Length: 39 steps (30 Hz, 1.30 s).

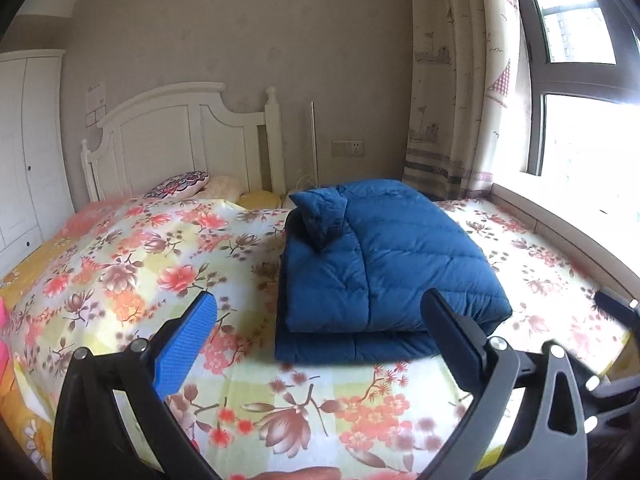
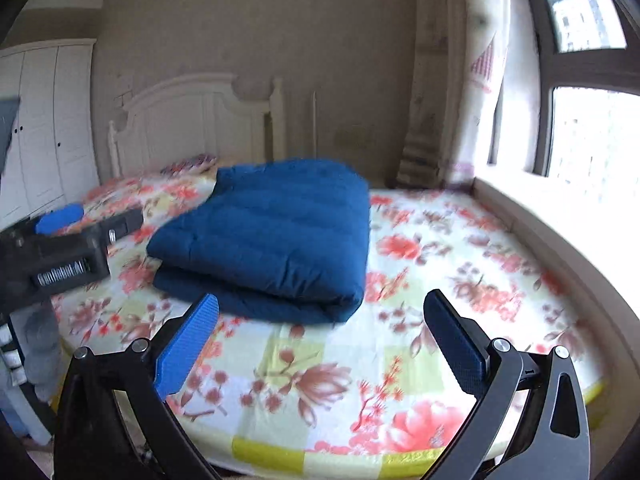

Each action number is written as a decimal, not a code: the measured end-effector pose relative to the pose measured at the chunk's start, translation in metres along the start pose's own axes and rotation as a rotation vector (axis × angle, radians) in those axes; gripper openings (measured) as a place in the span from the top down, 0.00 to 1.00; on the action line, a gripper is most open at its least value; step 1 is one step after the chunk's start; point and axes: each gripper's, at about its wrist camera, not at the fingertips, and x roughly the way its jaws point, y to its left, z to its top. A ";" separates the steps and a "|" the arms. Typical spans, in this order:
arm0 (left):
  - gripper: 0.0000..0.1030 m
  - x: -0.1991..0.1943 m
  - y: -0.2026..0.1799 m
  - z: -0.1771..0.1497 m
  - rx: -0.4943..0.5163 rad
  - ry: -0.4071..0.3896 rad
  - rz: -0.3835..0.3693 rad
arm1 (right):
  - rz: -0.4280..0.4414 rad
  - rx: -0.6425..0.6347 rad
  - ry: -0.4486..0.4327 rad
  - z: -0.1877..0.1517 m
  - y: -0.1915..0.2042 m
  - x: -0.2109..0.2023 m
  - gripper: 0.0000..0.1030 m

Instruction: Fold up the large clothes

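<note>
A dark blue quilted down garment (image 1: pixel 384 264) lies folded into a thick rectangle on the floral bed sheet (image 1: pixel 160 264). It also shows in the right wrist view (image 2: pixel 276 236), folded in layers. My left gripper (image 1: pixel 320 312) is open and empty, held above the sheet just in front of the garment's near edge. My right gripper (image 2: pixel 320 312) is open and empty, a little nearer than the garment's front fold. The left gripper's body (image 2: pixel 68 248) shows at the left of the right wrist view.
A white headboard (image 1: pixel 180 140) and pillows (image 1: pixel 180 186) stand at the far end of the bed. A white wardrobe (image 1: pixel 24 152) is at the left. A window sill (image 1: pixel 560 220) and curtain (image 1: pixel 460 100) run along the right side.
</note>
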 end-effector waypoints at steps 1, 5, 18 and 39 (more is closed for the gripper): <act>0.02 0.000 0.000 -0.001 0.000 -0.001 0.001 | -0.002 0.001 -0.016 0.002 0.000 -0.004 0.04; 0.02 0.002 0.000 -0.002 0.004 -0.005 -0.001 | -0.023 -0.007 -0.050 0.003 0.001 -0.011 0.04; 0.02 -0.001 -0.002 -0.007 0.017 -0.001 0.004 | -0.025 -0.016 -0.065 0.005 0.001 -0.015 0.04; 0.02 -0.001 0.004 -0.011 0.011 0.002 0.015 | -0.023 -0.024 -0.073 0.008 0.006 -0.018 0.04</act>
